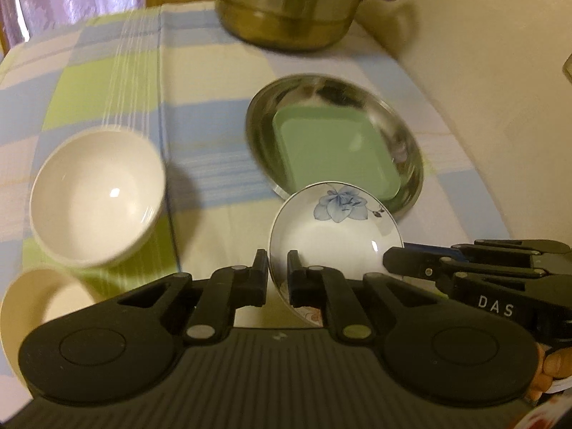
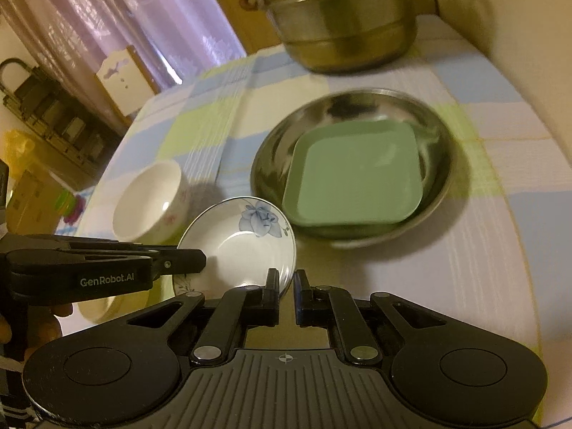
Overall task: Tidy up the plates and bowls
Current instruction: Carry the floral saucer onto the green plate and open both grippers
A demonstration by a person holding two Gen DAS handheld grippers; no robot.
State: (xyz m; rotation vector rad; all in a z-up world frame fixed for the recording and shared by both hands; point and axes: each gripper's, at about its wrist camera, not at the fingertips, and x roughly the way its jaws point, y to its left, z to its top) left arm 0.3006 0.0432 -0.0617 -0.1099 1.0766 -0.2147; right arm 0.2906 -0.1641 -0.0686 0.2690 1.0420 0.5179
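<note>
A: Leftmost, a white bowl (image 1: 96,196) on the checked cloth (image 1: 200,53). Then?

B: The left gripper (image 1: 278,266) pinches the flowered saucer's (image 1: 336,228) near-left rim; the right gripper (image 2: 286,284) clamps its other edge, probably. Rightward, the green square plate (image 1: 336,150) sits inside the steel dish (image 1: 407,132).

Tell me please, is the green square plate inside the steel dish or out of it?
Inside: the green square plate lies within the steel dish, whose rim surrounds it.
</note>
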